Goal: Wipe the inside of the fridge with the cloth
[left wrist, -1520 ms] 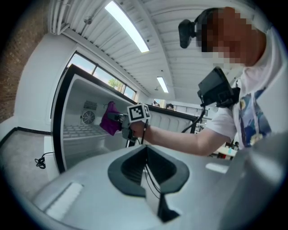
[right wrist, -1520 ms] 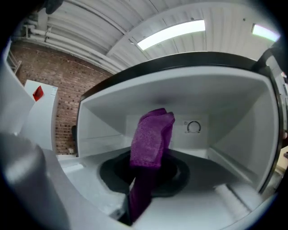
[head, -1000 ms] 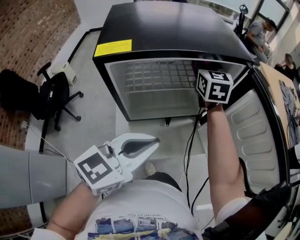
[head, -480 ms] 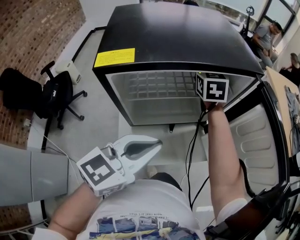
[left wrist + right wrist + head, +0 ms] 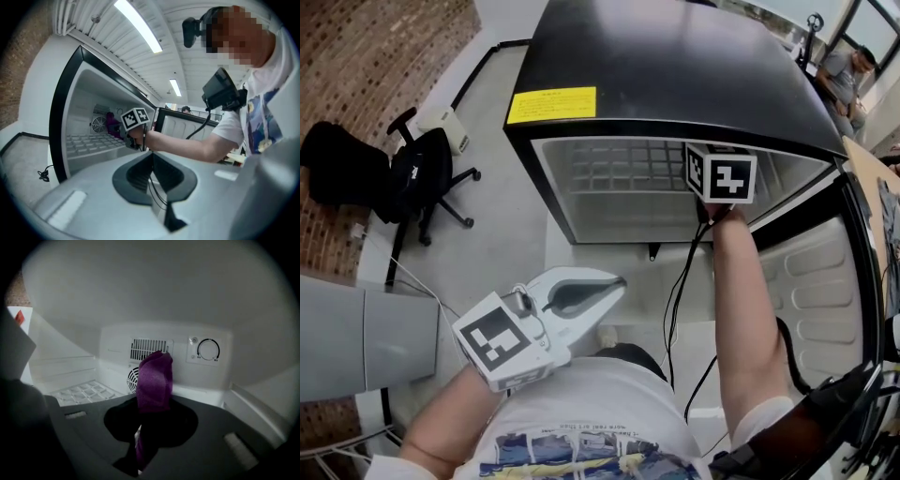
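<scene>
At the far left a red brick wall (image 5: 356,56) borders a grey floor (image 5: 502,234), and a black office chair (image 5: 403,178) stands near it. Right of the chair sits a low black fridge (image 5: 675,66) with a yellow label (image 5: 551,104) on its top front edge. Its door hangs open to the right, showing the moulded white door liner (image 5: 811,272). A seated person (image 5: 844,70) shows at the far upper right.

The left tongs (image 5: 617,281) hang low in front of the person's shirt, well apart from the fridge, jaws pressed together with nothing in them. The right tongs (image 5: 151,408) reach into the fridge mouth above the white wire shelf (image 5: 619,169), with a black cable (image 5: 680,281) trailing down from them. They pinch a purple cloth (image 5: 155,378).

The cloth is a long folded strip whose long axis runs along the jaws. One end stands out past the tips toward the fridge's back wall; the other hangs back through the hollow between the jaws. Whether the far end touches the wall cannot be told.

The head view shows only the right tongs' marker cube (image 5: 721,172) at the fridge's lip, and the cloth is hidden from it. The right gripper view shows the back wall: a slotted vent (image 5: 144,348), a round fan grille (image 5: 132,379) and, further right, a thermostat dial (image 5: 207,349). The left gripper view catches the cloth from the side as a dark purple patch beside the fan, under ceiling strip lights (image 5: 140,23).
</scene>
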Tool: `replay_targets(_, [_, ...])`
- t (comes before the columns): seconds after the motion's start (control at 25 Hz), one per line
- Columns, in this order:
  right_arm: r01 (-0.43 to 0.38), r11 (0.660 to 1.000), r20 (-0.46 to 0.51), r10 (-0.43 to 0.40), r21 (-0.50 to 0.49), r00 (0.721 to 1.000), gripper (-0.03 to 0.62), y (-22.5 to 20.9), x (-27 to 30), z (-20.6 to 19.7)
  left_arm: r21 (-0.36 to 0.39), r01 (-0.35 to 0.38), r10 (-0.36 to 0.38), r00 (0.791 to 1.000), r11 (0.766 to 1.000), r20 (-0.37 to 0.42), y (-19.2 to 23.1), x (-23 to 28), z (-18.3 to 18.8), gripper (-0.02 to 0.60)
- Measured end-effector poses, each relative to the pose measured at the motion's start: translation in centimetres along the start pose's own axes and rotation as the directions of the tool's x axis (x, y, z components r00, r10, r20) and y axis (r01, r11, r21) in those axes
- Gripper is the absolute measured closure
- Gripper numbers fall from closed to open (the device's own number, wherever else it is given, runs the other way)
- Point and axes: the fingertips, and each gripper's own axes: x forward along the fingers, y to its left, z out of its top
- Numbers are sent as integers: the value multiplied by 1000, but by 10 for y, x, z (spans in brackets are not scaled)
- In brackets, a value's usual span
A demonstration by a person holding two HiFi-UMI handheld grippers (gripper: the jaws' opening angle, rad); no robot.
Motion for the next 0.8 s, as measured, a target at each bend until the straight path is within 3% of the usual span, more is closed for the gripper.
replay_targets(0.8, [-130, 991, 27, 130, -1, 991, 539, 86, 10, 23, -19, -39, 39, 999, 999, 15, -7, -33, 4, 575])
